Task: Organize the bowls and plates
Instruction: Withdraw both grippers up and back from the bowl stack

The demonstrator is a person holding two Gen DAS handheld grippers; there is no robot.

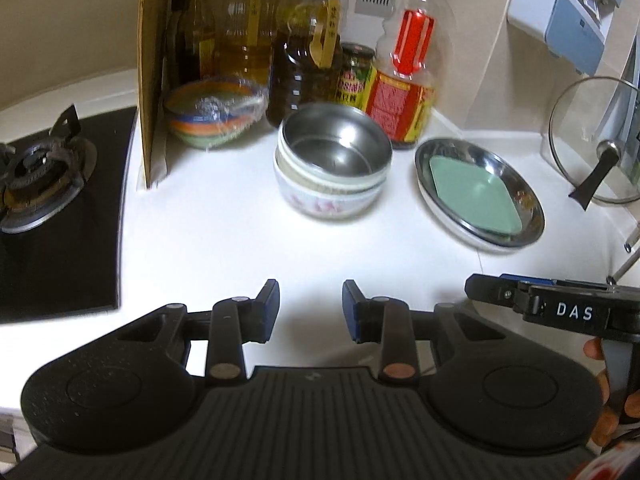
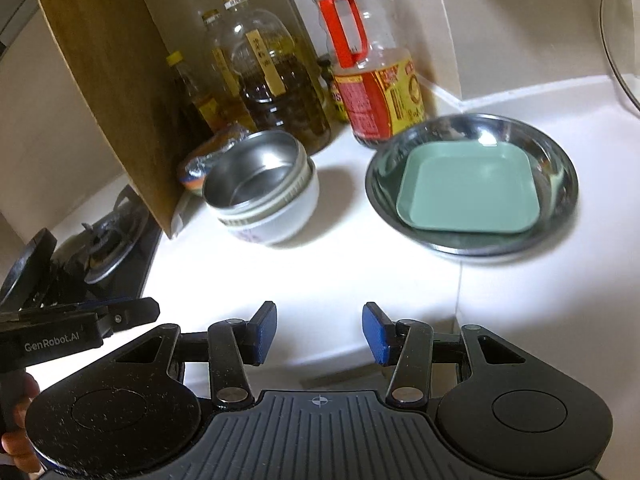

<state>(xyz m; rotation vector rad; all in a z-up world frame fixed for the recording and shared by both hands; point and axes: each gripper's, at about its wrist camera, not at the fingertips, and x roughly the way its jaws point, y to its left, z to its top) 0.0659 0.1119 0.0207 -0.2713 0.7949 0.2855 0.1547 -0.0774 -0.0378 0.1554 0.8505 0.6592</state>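
A steel bowl point(image 1: 336, 144) point(image 2: 256, 168) sits nested on top of white ceramic bowls point(image 1: 328, 200) point(image 2: 292, 212) in the middle of the white counter. To its right a green square plate point(image 1: 472, 196) point(image 2: 468, 192) lies inside a round steel plate point(image 1: 528, 200) point(image 2: 560, 176), which rests on a white plate. My left gripper point(image 1: 310, 308) hovers open over bare counter in front of the bowls, with nothing between its fingers. My right gripper point(image 2: 320, 332) is open and empty, in front of the steel plate. Each gripper shows side-on at the edge of the other's view.
Oil and sauce bottles point(image 1: 308, 40) line the back wall, with a plastic-wrapped stack of coloured bowls point(image 1: 216, 116) before them. A wooden board point(image 2: 108, 80) stands between the counter and the gas burner point(image 1: 36, 172) at left. A glass lid point(image 1: 592, 140) leans at right.
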